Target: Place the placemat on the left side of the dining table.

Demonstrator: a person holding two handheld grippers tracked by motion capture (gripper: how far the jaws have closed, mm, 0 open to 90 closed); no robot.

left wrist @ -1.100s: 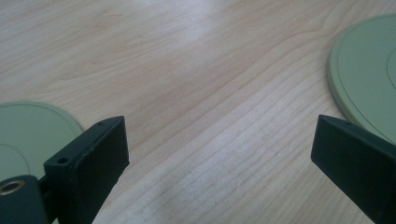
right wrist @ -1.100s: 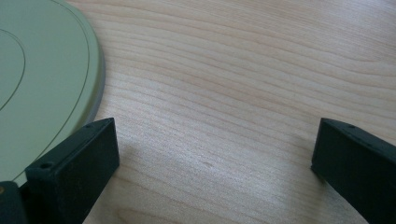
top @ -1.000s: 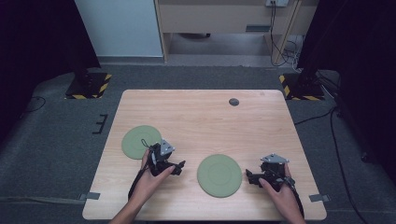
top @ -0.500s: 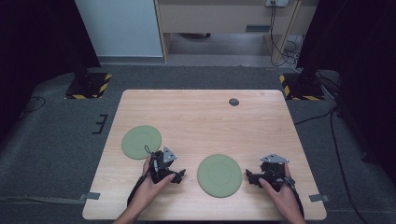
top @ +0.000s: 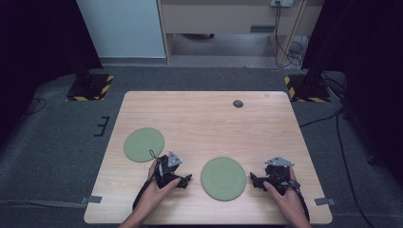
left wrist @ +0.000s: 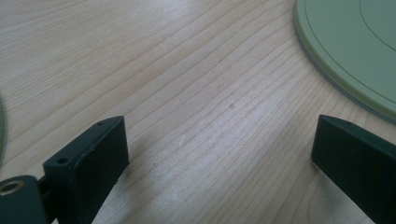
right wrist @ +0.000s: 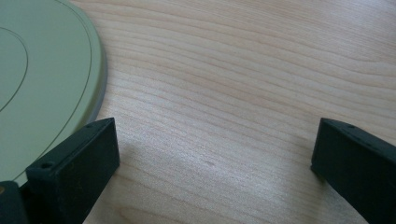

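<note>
Two flat round green plates lie on the wooden table (top: 204, 118): one at the left (top: 144, 144), one near the front middle (top: 223, 178). My left gripper (top: 185, 180) rests on the wood between them, its jaws wide apart and pointing at the middle plate (left wrist: 355, 51). From inside, the left gripper (left wrist: 219, 135) has only bare wood between its jaws. My right gripper (top: 254, 179) sits just right of the middle plate, open too. The right gripper (right wrist: 217, 135) also spans bare wood, with the plate's rim (right wrist: 42, 70) beside its left jaw.
A small dark round disc (top: 238, 103) lies near the table's far edge. A sliver of the left plate (left wrist: 1, 130) shows at the left gripper view's edge. Grey carpet surrounds the table, and a wooden cabinet (top: 228, 19) stands behind it.
My left gripper has slid from beside the left plate toward the front and right, nearer the middle plate. The right gripper and both plates have stayed put.
</note>
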